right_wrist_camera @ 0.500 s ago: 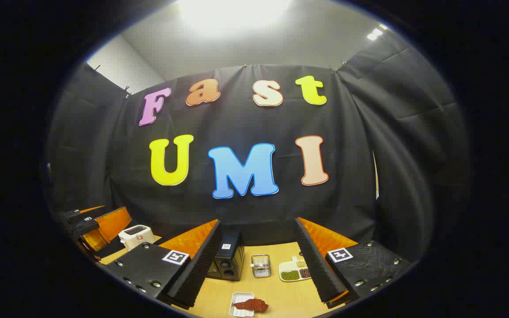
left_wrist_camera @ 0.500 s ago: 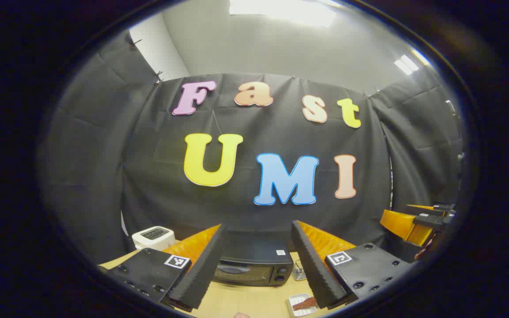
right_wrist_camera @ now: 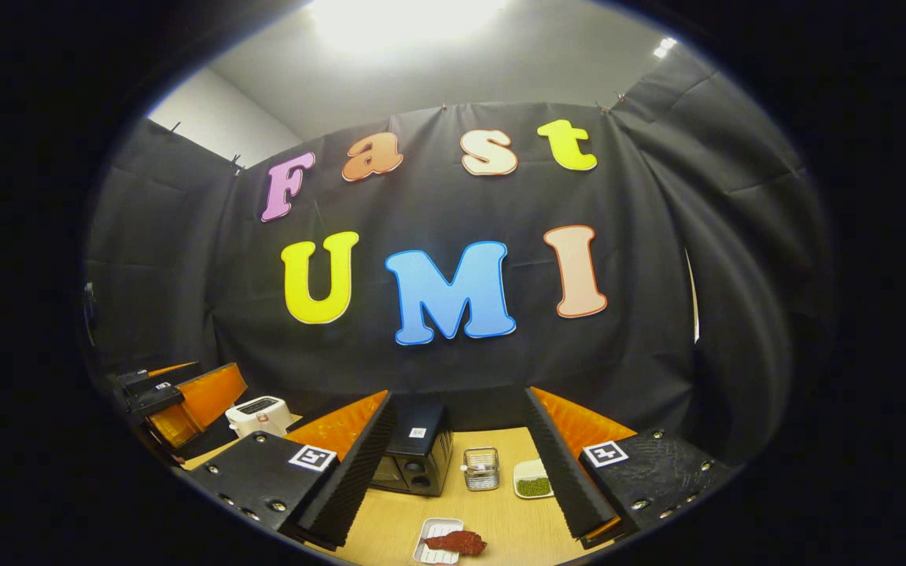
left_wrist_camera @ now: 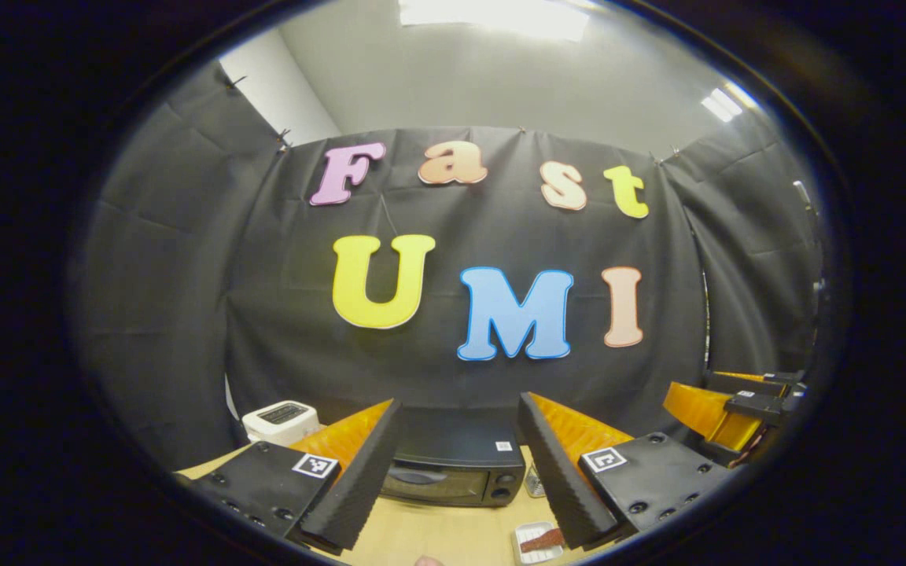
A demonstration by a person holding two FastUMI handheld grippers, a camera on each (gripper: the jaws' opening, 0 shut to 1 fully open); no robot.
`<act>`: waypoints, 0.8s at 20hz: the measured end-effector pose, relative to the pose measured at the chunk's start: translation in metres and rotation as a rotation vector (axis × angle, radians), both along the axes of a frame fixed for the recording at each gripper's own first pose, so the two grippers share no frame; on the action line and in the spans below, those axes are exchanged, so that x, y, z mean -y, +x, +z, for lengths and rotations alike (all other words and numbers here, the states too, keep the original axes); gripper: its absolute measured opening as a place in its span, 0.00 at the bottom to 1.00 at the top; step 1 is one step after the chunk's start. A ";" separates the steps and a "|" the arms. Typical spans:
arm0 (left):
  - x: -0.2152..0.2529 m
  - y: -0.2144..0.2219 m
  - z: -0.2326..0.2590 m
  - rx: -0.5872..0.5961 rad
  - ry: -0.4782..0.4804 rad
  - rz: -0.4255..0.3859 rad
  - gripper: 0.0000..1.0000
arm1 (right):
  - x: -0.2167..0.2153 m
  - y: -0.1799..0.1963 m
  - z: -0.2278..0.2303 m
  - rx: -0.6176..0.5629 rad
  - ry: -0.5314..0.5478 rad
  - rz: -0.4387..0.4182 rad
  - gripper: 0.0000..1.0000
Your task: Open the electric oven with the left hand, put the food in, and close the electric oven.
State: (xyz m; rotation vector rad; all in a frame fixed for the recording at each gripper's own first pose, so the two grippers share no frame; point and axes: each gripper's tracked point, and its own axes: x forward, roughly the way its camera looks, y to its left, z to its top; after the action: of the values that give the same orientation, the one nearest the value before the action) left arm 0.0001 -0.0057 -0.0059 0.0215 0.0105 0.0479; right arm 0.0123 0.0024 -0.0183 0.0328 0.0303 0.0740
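- Left gripper view: the left tongs (left_wrist_camera: 459, 472) are spread wide, holding nothing, raised above the desk (left_wrist_camera: 437, 534).
- The electric oven (left_wrist_camera: 453, 470) sits straight ahead between the two fingers, door shut, resting on the desk.
- The food (left_wrist_camera: 541, 541), a reddish-brown strip, lies in a small white tray (left_wrist_camera: 528, 550) just below the tip side of the right-hand finger, nearer than the oven.
- A white toaster (left_wrist_camera: 281, 420) stands beyond the left-hand finger, against the booth wall.
- The right tongs (left_wrist_camera: 744, 405) show far off to the right, apart from everything on the desk.
- Right gripper view: the right tongs (right_wrist_camera: 459, 472) are also spread and empty, above the desk (right_wrist_camera: 500, 519).
- The electric oven (right_wrist_camera: 414, 460) stands just inside the left-hand finger, seen from its control end.
- The food (right_wrist_camera: 457, 541) lies in its tray (right_wrist_camera: 431, 550) low between the fingers, nearest of all.
- A small wire basket (right_wrist_camera: 481, 468) sits between the fingers beside the oven; a white dish (right_wrist_camera: 533, 478) with green grains lies by the right-hand finger.
- The toaster (right_wrist_camera: 258, 414) and the left tongs (right_wrist_camera: 178, 401) are off to the left.
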 end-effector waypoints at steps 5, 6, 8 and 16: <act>-0.021 0.011 -0.002 -0.007 0.002 -0.035 0.97 | 0.000 0.006 -0.001 -0.003 -0.001 -0.084 0.98; -0.026 0.015 0.001 0.004 -0.005 -0.044 1.00 | -0.005 0.007 -0.001 -0.008 0.000 -0.093 0.98; -0.035 0.025 -0.008 -0.013 -0.018 -0.055 1.00 | -0.012 0.006 0.000 -0.007 -0.002 -0.108 0.98; -0.051 0.069 -0.100 -0.194 -0.045 -0.095 1.00 | -0.022 -0.004 -0.007 -0.003 -0.036 -0.148 0.98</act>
State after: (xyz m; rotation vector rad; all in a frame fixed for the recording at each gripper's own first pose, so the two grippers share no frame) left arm 0.0693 0.0454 -0.1058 -0.0181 0.2048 -0.0493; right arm 0.0085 0.0242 -0.0257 -0.0009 0.0318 -0.0746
